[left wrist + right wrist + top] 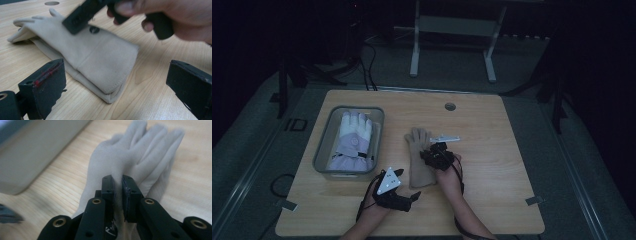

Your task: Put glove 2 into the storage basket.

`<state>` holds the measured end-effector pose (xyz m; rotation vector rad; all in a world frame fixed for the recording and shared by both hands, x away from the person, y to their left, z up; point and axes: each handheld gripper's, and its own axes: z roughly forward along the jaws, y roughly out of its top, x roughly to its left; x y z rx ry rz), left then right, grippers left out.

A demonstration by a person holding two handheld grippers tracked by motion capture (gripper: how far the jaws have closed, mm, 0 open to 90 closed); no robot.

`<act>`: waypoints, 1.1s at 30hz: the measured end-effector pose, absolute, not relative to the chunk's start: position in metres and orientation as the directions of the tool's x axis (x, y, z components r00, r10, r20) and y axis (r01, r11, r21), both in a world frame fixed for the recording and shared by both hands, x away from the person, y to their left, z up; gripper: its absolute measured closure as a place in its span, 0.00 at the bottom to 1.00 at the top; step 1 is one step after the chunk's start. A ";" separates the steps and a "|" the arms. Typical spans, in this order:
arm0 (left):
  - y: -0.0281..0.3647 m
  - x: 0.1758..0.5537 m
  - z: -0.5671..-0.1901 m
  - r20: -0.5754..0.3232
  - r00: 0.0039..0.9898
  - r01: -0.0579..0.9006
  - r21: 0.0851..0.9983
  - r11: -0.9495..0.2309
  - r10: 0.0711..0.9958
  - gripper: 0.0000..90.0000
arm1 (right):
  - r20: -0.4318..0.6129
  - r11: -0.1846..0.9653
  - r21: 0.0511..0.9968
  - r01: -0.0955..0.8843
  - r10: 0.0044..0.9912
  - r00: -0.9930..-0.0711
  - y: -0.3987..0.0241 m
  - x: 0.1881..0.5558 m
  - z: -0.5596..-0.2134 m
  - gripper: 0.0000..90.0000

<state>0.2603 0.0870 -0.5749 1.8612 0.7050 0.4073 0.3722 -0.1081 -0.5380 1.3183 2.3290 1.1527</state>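
A grey plastic bin point(324, 145) is sitting on the left part of the wooden desk point(492, 130), and a white and lavender padded glove point(352, 141) is lying inside it, fingers pointing toward the far edge. Just beside the bin's near right corner, the left claw point(416, 196) is resting low over the desk with its jaws standing wide apart and nothing between them; in the left gripper view its two black jaws are framing the cuff end of the beige glove point(95, 60) without touching it. The left hand point(379, 207) is coming in from the near edge, and the grey three-cornered plate point(388, 181) is showing on top of that gripper. Toward the middle of the desk, the beige glove point(418, 159) is lying flat, cuff toward the person and fingers toward the far edge, well apart from the bin. The right claw point(118, 187) is pressing down on the back of the beige glove point(130, 157), its jaws drawn nearly together and pinching a small fold of the fabric between them. In the high view the right claw point(428, 156) is sitting over the glove's right side, with the right hand point(451, 172) behind it. A round cable hole point(450, 106) is showing in the desk near its far edge, to the right of centre. The bin's pale wall point(32, 157) is appearing blurred at the left of the right gripper view.
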 end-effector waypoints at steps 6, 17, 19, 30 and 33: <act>0.087 0.261 -0.576 -0.047 0.767 0.284 0.919 -0.272 0.640 0.03 | 0.182 0.287 0.715 0.637 0.804 -0.567 -0.110 0.373 -0.549 0.83; 0.086 0.262 -0.572 -0.055 0.757 0.311 0.907 -0.284 0.651 0.04 | 0.173 0.292 0.745 0.600 0.784 -0.596 -0.132 0.374 -0.526 0.49; 0.085 0.263 -0.571 -0.062 0.758 0.324 0.899 -0.294 0.649 0.04 | 0.160 0.303 0.760 0.574 0.770 -0.618 -0.143 0.375 -0.520 0.49; 0.073 0.269 -0.566 -0.031 0.796 0.319 0.871 -0.374 0.605 0.08 | 0.167 0.323 0.750 0.577 0.752 -0.637 -0.156 0.401 -0.514 0.44; 0.071 0.275 -0.561 -0.011 0.800 0.304 0.869 -0.390 0.600 0.16 | 0.181 0.320 0.739 0.593 0.754 -0.632 -0.152 0.412 -0.516 0.44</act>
